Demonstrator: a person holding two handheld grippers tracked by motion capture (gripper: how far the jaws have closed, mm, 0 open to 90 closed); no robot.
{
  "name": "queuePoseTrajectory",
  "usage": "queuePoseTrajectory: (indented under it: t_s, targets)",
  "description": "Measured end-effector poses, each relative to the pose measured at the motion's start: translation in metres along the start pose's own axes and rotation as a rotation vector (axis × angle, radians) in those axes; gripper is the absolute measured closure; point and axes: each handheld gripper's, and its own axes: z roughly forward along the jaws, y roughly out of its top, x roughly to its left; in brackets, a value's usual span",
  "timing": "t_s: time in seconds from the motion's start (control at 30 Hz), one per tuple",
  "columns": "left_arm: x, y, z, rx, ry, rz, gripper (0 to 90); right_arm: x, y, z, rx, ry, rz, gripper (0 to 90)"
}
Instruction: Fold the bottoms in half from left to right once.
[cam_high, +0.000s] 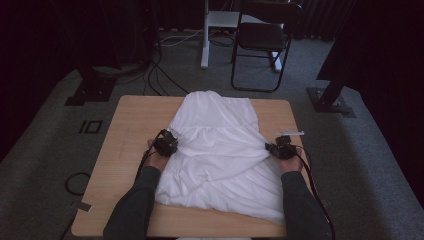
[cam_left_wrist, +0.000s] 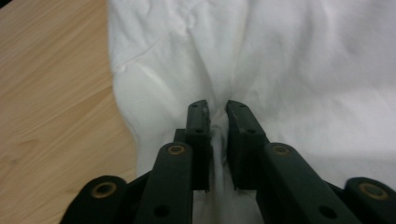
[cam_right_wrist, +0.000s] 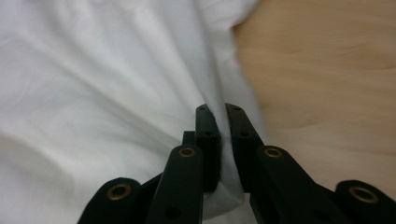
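Note:
A white garment (cam_high: 220, 145) lies spread and creased over the middle of the wooden table (cam_high: 130, 130). My left gripper (cam_high: 170, 142) is at the garment's left edge, shut on a pinched fold of the white cloth (cam_left_wrist: 303, 70); in the left gripper view the fabric bunches between the tips of my left gripper (cam_left_wrist: 217, 108). My right gripper (cam_high: 274, 148) sits at the garment's right edge. In the right gripper view a ridge of the cloth (cam_right_wrist: 93, 84) is clamped by my right gripper (cam_right_wrist: 217, 111), with bare wood to its right.
A small white strip (cam_high: 291, 133) lies on the table by the right hand. Beyond the table stand a black folding chair (cam_high: 262, 37), a white desk leg (cam_high: 205, 45), floor cables (cam_high: 155, 75) and two black stand bases (cam_high: 90, 90) (cam_high: 330, 102).

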Motion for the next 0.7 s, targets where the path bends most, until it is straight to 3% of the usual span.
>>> queuePoseTrajectory:
  t_s: [0.07, 0.17, 0.3, 0.4, 0.5, 0.7]
  targets:
    - [-0.005, -0.005, -0.008, -0.03, -0.03, -0.005, 71.7, -0.008, 0.004, 0.005, 0.028, -0.064, 0.008, 83.2]
    - [-0.005, -0.017, -0.026, -0.08, -0.063, -0.059, 65.6, -0.011, 0.007, 0.008, 0.072, -0.13, -0.026, 65.4]
    - [0.002, -0.038, -0.048, -0.098, -0.064, -0.102, 62.3, 0.005, 0.012, -0.013, -0.03, -0.129, -0.062, 55.9]
    - [0.008, -0.053, -0.061, -0.106, -0.054, -0.126, 61.6, 0.024, 0.017, -0.016, -0.058, -0.06, -0.125, 55.7]
    - [0.011, -0.067, -0.071, -0.102, -0.037, -0.135, 61.0, 0.046, 0.022, -0.008, -0.05, 0.006, -0.173, 55.6]
    - [0.013, -0.092, -0.087, -0.103, -0.025, -0.158, 60.4, 0.085, 0.033, 0.022, -0.021, 0.107, -0.208, 53.7]
